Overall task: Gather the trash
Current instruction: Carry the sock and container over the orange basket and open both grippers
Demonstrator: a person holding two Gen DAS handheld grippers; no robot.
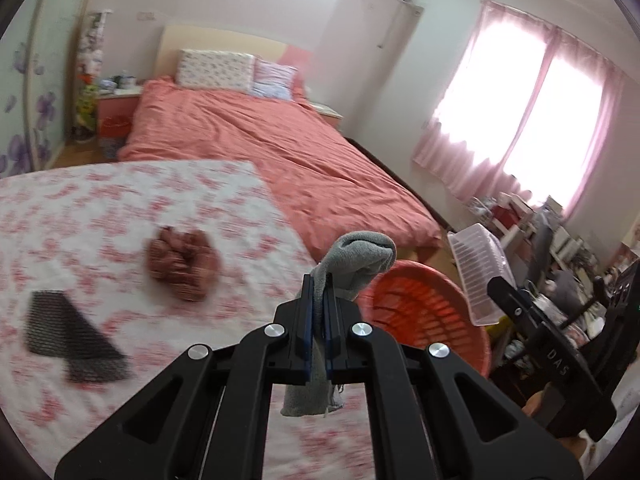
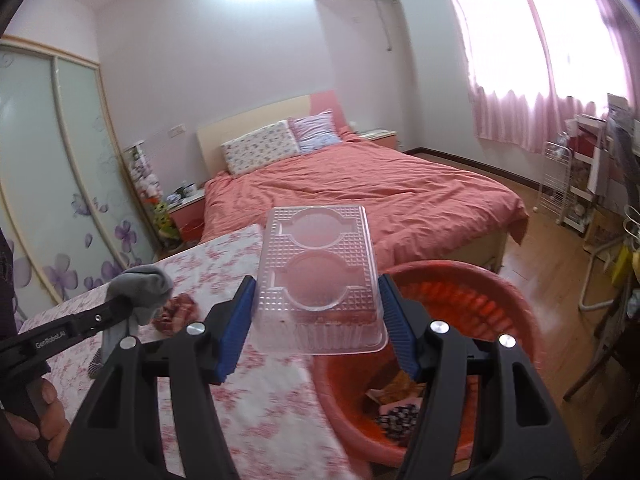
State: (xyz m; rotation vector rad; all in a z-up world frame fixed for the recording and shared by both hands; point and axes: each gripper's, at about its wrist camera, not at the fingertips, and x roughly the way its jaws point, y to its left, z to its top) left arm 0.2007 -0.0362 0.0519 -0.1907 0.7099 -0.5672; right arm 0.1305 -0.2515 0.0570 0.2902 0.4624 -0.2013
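Bedroom, floral-covered table beside a pink bed. We list: grey sock, clamped in our left gripper near the red basket; clear plastic tray, pinched by our right gripper at the basket's rim; brown wad and black mesh lying on the table.

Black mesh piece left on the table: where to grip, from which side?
Black mesh piece lies flat on the floral tablecloth, so there is no raised part to pinch. Probably best to come from above, tilted, and catch a corner or the near edge, one finger sliding under. Motion blur hides whether any edge lifts; the brown crumpled wad sits clear of it.
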